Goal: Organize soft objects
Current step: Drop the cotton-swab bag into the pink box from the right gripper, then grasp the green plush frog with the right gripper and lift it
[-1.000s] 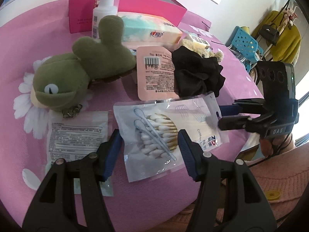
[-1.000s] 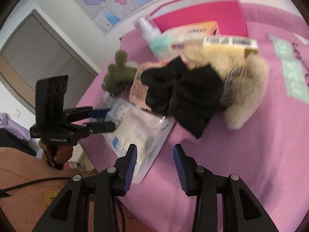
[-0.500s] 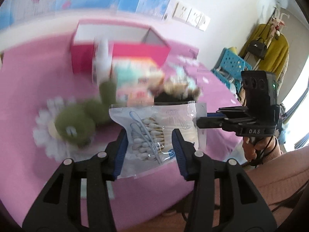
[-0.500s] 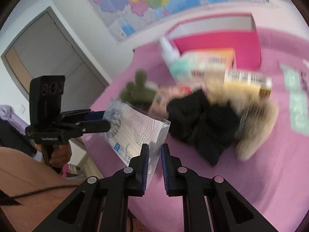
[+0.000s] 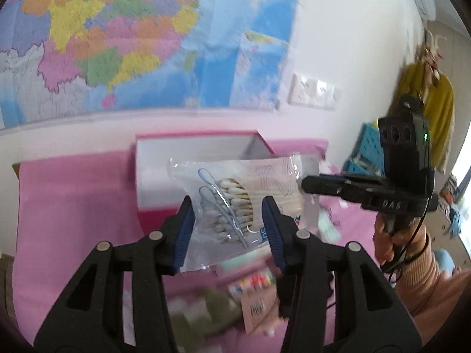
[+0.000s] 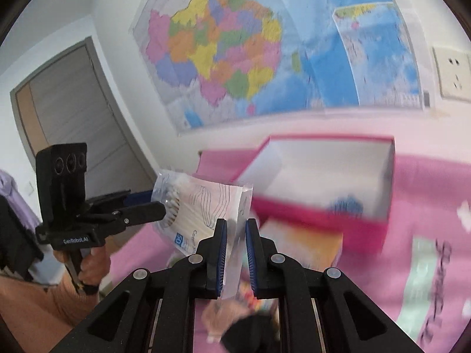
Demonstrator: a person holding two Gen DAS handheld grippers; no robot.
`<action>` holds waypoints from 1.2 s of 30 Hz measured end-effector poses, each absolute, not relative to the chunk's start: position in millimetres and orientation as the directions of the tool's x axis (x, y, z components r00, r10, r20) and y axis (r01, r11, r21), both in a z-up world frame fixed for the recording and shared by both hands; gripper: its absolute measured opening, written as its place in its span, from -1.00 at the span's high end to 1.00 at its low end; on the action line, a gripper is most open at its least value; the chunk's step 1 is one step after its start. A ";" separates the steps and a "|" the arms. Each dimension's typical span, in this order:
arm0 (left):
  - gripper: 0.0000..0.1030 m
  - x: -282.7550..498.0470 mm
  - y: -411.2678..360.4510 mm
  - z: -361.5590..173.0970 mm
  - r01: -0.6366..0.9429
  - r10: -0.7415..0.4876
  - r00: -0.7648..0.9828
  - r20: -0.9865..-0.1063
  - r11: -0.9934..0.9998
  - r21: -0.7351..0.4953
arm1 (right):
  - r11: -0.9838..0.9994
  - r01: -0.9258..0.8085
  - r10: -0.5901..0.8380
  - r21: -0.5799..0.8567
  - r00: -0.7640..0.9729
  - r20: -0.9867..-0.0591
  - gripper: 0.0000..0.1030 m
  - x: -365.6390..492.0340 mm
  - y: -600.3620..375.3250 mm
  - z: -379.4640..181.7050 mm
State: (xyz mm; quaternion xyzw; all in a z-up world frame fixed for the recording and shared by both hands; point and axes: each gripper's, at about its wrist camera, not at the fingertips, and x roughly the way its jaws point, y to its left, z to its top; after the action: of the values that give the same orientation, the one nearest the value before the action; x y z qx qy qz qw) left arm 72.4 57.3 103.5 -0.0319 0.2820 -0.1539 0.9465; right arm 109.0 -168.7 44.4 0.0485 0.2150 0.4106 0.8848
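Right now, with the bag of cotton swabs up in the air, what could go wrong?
1. The right gripper pinches only the thin edge of the cotton swab bag, so the slippery plastic might slide out.
2. The left gripper squeezes the swabs themselves and could bend them.
3. The pink box lies ahead; the bag could catch on its wall.

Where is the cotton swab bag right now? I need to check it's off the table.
The cotton swab bag hangs in the air in front of the pink box, held between the left hand-held gripper and the right hand-held gripper at its edge.
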 end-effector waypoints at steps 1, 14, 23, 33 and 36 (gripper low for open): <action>0.06 81.0 58.8 106.8 0.266 -0.300 0.798 -0.522 0.954 -0.141 | 0.663 -0.701 0.744 0.264 0.577 -0.337 0.76 117.3 -165.8 49.0; 0.06 190.8 74.1 62.4 0.117 -0.156 0.731 -0.665 0.988 -0.103 | 0.726 -0.603 0.685 0.330 0.599 -0.414 0.76 233.5 -133.9 57.4; 0.06 197.1 92.3 49.1 0.013 -0.104 0.722 -0.684 0.991 -0.137 | 0.776 -0.508 0.626 0.373 0.559 -0.543 0.21 279.0 -118.3 21.5; 0.05 131.5 111.7 64.3 0.026 -0.116 0.783 -0.611 0.988 -0.154 | 0.758 -0.551 0.649 0.348 0.590 -0.480 0.09 234.3 -135.0 34.9; 0.00 104.2 112.7 59.9 0.061 -0.145 0.780 -0.609 0.986 -0.156 | 0.722 -0.610 0.686 0.328 0.562 -0.463 0.03 205.1 -137.4 38.3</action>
State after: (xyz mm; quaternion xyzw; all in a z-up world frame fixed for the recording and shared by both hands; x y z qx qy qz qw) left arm 104.2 112.7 59.9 -0.0639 0.3275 -0.0546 0.9411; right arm 205.1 -137.4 38.3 0.0655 0.2899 0.3674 0.8813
